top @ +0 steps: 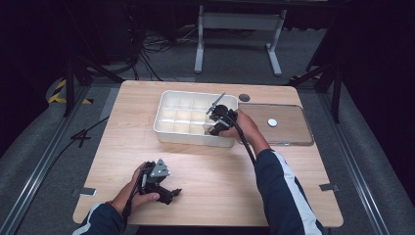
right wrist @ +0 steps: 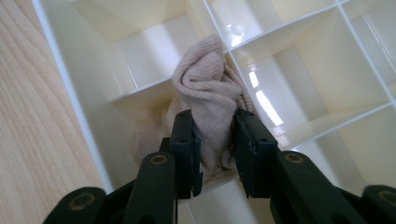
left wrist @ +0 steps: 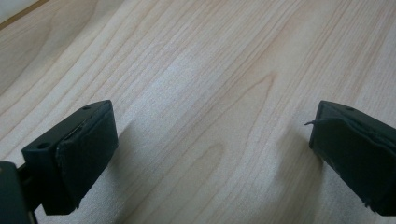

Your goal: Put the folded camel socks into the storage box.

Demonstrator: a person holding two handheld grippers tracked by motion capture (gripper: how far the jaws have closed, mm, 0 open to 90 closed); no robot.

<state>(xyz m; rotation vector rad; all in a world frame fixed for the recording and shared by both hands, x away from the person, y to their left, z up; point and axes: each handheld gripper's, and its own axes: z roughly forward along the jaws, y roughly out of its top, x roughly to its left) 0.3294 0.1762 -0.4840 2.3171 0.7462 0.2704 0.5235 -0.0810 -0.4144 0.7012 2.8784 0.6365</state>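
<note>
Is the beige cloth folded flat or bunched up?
Bunched up: the beige cloth shows rumpled folds between the right gripper jaws, over the white divided tray.

We see a beige knitted cloth (right wrist: pixel 205 93), bunched and crumpled, sitting in a near corner compartment of the white divided tray (right wrist: pixel 70 88), draped over a divider.

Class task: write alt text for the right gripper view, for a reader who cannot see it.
Two black jaws of the right gripper pinch a crumpled beige cloth over a corner compartment of a white divided box. The cloth bunches up above the jaws and hangs down into the compartment. A strip of light wooden table runs along the left edge.
</note>
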